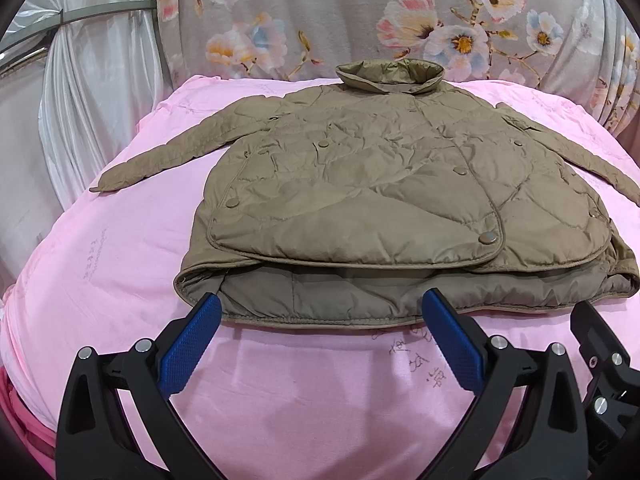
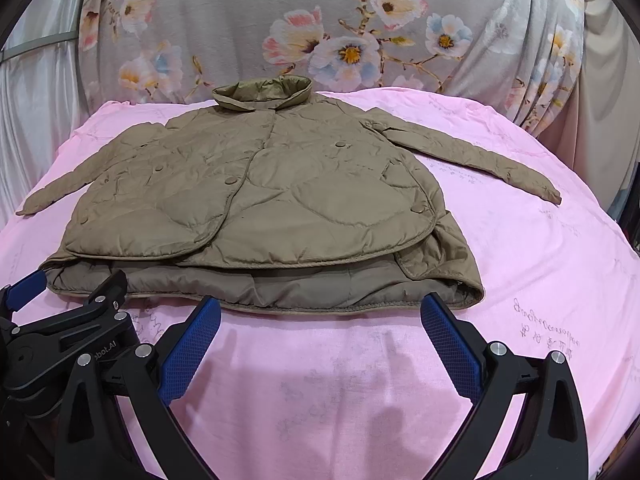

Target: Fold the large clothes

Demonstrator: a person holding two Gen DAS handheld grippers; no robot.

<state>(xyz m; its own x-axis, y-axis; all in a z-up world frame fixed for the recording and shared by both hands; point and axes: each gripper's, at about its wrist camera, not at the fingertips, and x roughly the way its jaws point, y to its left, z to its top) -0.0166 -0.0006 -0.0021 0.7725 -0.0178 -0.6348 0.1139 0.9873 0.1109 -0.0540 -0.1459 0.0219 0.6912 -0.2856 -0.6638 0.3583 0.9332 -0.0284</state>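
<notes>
2 blue-padded fingers frame the bottom of your left wrist view, spread wide with nothing between them: your left gripper (image 1: pixel 320 312) is fully apart and holds nothing. Its fingertips (image 1: pixel 210 306) sit right at the near hem of the jacket (image 1: pixel 380 184); whether they touch the cloth, you cannot tell from here. The jacket is a tan quilted one, lying front-up on the pink sheet (image 1: pixel 320 392), collar (image 1: pixel 390 76) at the far end, both sleeves stretched out to the sides. Its lower front panels lie doubled over the back layer, which sticks out along the near edge. At the lower right corner of this view you see part of your right gripper's black body. Behind the sheet hangs a grey floral cloth (image 1: pixel 340 12), with a white curtain (image 1: pixel 72 92) at the left.

Your right wrist view shows the right gripper (image 2: pixel 320 312) just as wide apart, also holding nothing, its tips at the jacket's near hem. The jacket sits left of centre here, and its sleeve (image 2: pixel 472 160) at the right of this view runs out across the sheet. Your left gripper's black frame and 1 blue pad show at the lower left, beside the hem's corner.
</notes>
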